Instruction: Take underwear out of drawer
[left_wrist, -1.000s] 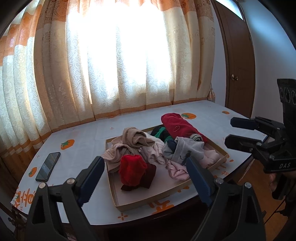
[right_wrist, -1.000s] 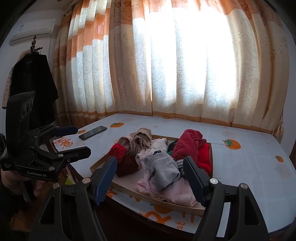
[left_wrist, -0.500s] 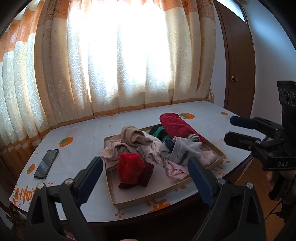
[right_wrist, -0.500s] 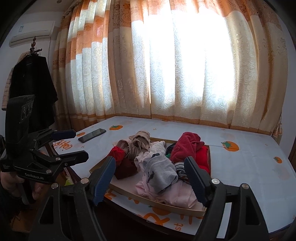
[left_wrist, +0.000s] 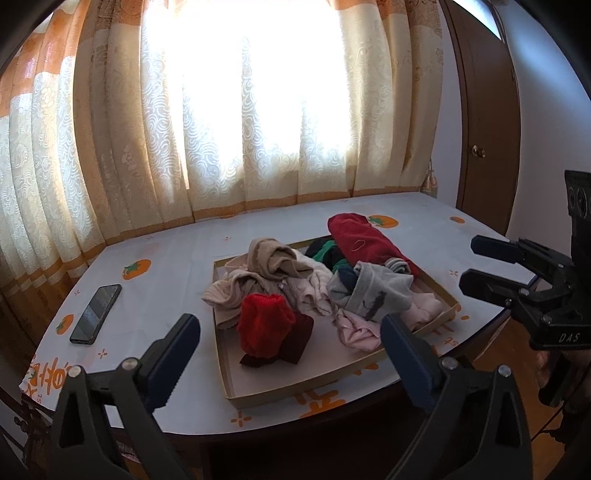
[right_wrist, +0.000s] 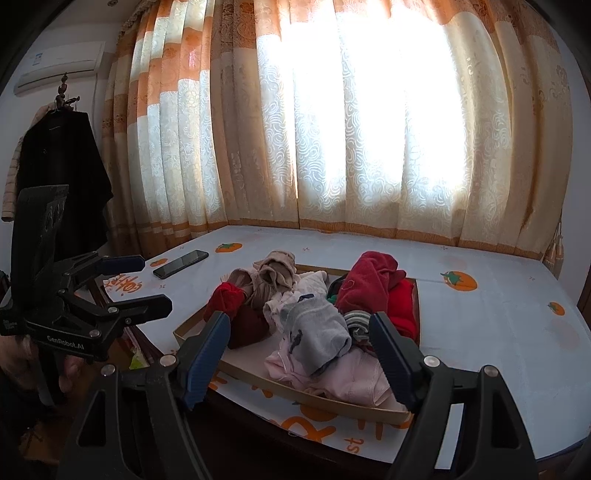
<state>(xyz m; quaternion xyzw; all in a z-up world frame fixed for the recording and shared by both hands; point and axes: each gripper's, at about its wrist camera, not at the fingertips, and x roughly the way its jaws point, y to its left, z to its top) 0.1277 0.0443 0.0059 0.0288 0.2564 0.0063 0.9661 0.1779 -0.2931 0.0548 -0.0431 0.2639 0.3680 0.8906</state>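
Both wrist views face window; share drawer (left_wrist: 334, 384) (right_wrist: 295, 393).

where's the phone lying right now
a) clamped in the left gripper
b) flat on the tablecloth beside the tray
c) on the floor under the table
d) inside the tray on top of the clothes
b: the phone lies flat on the tablecloth, apart from the tray and its clothes, and the left gripper is open with nothing in it.

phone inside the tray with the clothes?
No. The phone lies on the tablecloth, left of the tray and apart from it.
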